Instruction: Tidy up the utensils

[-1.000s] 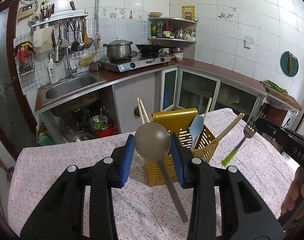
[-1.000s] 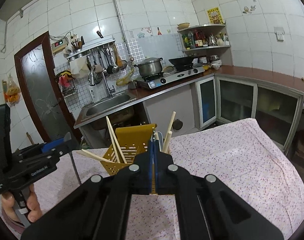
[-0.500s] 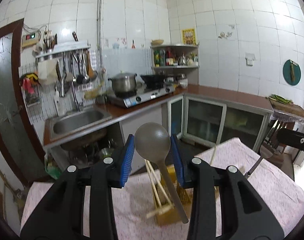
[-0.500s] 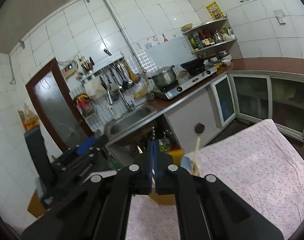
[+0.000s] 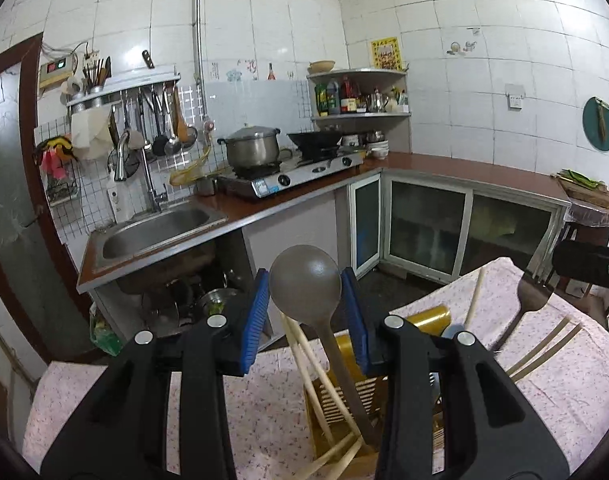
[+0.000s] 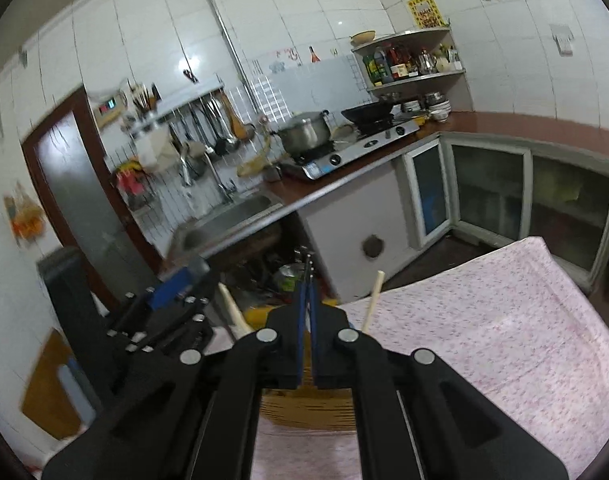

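My left gripper (image 5: 305,304) is shut on a grey-brown spoon (image 5: 305,286); its bowl stands up between the blue pads and its handle runs down into the yellow utensil basket (image 5: 424,316) on the table below. Wooden chopsticks (image 5: 304,354) lean in the basket. My right gripper (image 6: 307,290) is shut on a thin fork; its tines show above the pads (image 6: 309,260), and in the left wrist view the fork (image 5: 532,292) hangs at the right over the basket. The basket (image 6: 304,410) lies mostly hidden under the right gripper.
A pink flowered tablecloth (image 6: 504,340) covers the table. Behind it are a sink (image 5: 152,232), a stove with a pot (image 5: 252,148) and wok, hanging ladles, a corner shelf and glass-door cabinets (image 5: 428,232).
Both grippers have risen and tilted up, so the basket has dropped low in both views. The spoon stays clamped in the left gripper, with its handle now inside the basket.
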The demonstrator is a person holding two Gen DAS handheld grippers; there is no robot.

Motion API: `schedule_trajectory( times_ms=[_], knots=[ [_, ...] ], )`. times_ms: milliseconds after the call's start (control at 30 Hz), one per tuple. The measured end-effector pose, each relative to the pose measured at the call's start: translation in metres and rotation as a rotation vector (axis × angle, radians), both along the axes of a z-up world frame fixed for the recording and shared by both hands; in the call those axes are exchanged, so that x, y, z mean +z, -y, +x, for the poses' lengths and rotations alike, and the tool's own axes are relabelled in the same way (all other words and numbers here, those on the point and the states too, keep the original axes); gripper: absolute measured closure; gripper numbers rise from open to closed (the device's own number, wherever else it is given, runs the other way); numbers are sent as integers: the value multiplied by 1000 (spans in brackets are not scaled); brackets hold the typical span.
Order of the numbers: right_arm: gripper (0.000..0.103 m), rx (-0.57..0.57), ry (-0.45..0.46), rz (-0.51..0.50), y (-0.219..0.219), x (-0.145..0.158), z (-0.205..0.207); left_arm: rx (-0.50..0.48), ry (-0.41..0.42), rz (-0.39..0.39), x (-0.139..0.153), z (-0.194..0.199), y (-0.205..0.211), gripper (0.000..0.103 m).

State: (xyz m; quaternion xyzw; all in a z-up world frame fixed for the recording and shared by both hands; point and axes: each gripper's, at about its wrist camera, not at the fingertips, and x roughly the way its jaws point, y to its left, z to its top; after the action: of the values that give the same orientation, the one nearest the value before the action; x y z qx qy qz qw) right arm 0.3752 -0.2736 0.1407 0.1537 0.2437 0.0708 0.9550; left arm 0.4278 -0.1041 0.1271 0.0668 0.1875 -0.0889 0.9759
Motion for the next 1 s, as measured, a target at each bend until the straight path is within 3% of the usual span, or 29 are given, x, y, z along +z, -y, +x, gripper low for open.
schedule_trajectory(
  times_ms=[267,333,400,433,500,533,633,700,800,1000],
  knots=[
    [96,-13,-44,-227,-23,-25,16,-1,-72,3,-22,7,-4,67],
    [95,-22,-29,-275,-27,-27,15,3,-72,7,-23,5,-5,61],
    [95,-18,-27,-286,-27,-27,14,13,-69,-1,-23,2,-9,46],
    [95,-14,-34,-285,-27,-26,14,15,-68,-8,-22,1,-11,43],
    [70,0,-37,-275,-26,-22,12,19,-65,-30,-16,-4,-18,35],
    [49,-2,-29,-277,-27,-20,10,20,-65,-43,-13,-6,-22,34],
    [46,-13,7,-293,-28,-9,-3,30,-54,-75,-1,-19,-36,27],
    [45,-16,9,-278,-25,-3,-10,45,-33,-85,9,-33,-48,16],
    [35,-36,27,-285,-19,3,-31,54,-2,-96,18,-66,-68,7],
    [19,-48,60,-298,-15,-8,-86,70,19,-112,12,-139,-98,5]
  ],
)
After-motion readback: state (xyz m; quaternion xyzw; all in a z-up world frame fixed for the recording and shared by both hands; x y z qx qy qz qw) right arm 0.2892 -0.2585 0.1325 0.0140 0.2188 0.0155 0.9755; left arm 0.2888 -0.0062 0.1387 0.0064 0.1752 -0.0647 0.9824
